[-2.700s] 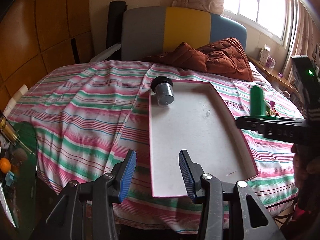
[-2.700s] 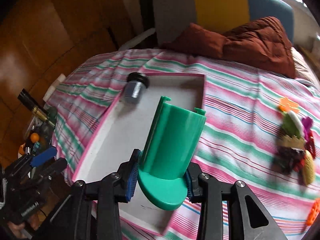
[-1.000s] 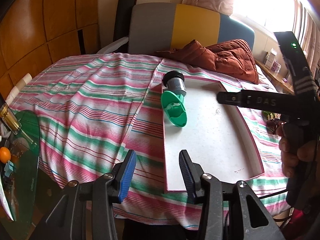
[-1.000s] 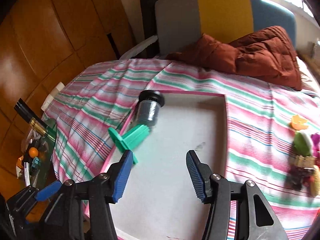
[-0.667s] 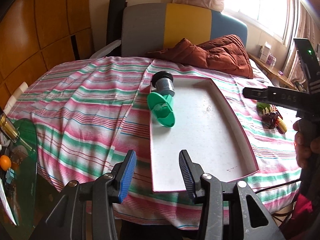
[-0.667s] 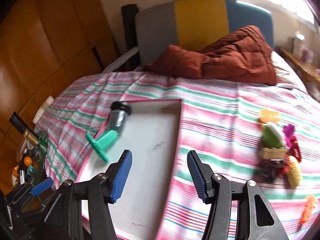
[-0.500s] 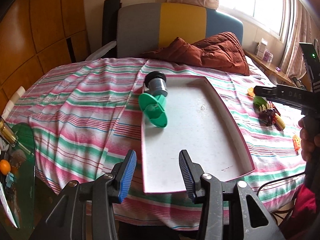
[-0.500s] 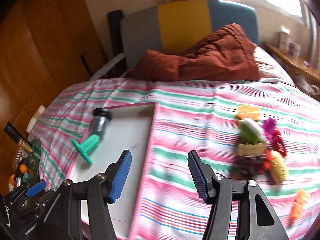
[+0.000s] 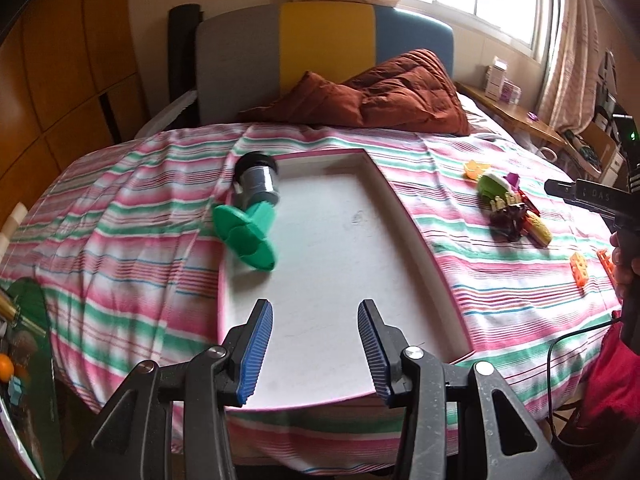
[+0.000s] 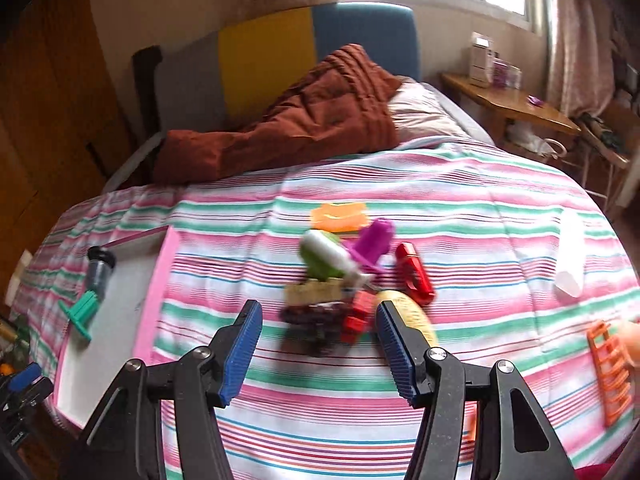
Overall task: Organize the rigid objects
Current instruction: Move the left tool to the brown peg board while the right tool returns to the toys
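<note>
- The left gripper (image 9: 315,346) is hovering over the near end of the white tray (image 9: 408,220), its blue pads standing apart with nothing between them
- The right gripper (image 10: 319,350) is hanging above the striped bedspread (image 10: 460,208), jaws apart and empty, just short of the toy pile (image 10: 344,280)
- A green plastic piece (image 9: 246,234) is lying on its side at the tray's far left edge, touching a grey jar with a black lid (image 9: 256,182)
- The pile is sitting on the bedspread right of the tray: an orange piece (image 10: 338,216), a purple one (image 10: 376,240), a red one (image 10: 414,274)
- A brown quilt (image 10: 288,128) is lying bunched by the headboard (image 9: 326,44)
</note>
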